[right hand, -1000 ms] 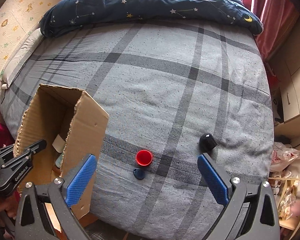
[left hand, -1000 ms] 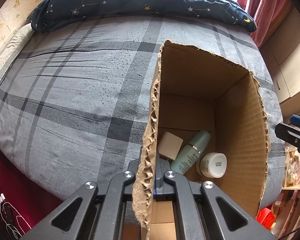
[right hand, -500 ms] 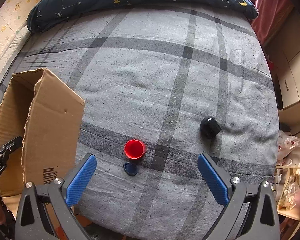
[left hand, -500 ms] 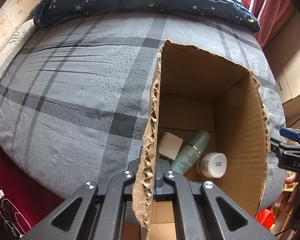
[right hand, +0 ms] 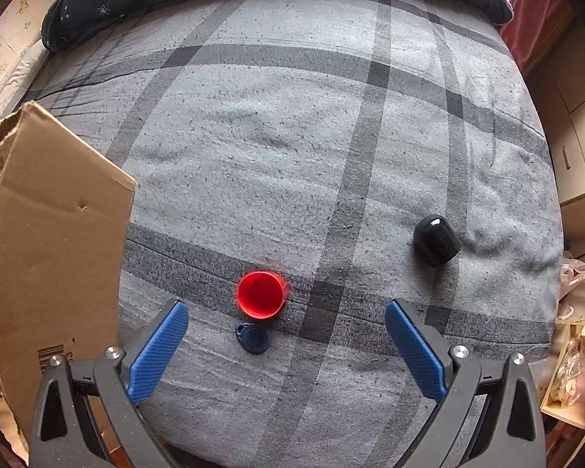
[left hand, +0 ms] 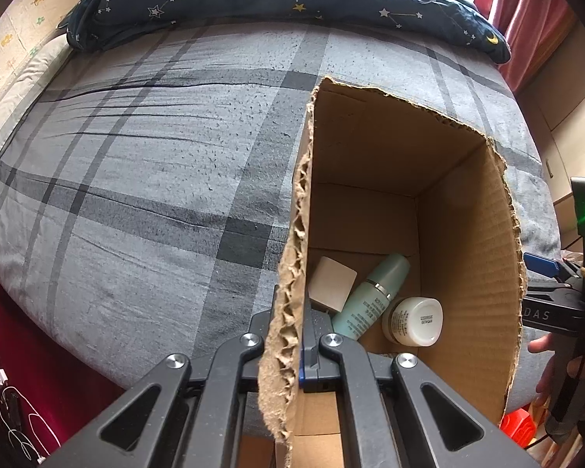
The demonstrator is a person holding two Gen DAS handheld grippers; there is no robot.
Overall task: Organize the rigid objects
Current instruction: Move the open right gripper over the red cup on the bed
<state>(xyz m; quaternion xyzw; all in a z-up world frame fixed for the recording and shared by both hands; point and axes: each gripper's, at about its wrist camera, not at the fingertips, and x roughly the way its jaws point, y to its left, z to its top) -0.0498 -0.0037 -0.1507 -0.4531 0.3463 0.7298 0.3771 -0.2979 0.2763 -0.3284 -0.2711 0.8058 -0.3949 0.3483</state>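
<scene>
While left claw (left hand: 292,345) clamps box wall (left hand: 292,312), right claw (right hand: 286,345) — spread — above red cup (right hand: 260,294)

Open right gripper (right hand: 286,345) hovers above red cup (right hand: 261,294) and blue tag (right hand: 252,338).

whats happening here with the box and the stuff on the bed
A person is packing small items into a cardboard box on the bed. The left gripper is clamped on the box wall. A bottle, a jar and a white block lie inside. The right gripper hangs open over a red cup and a blue tag; a black cap lies farther right.
</scene>
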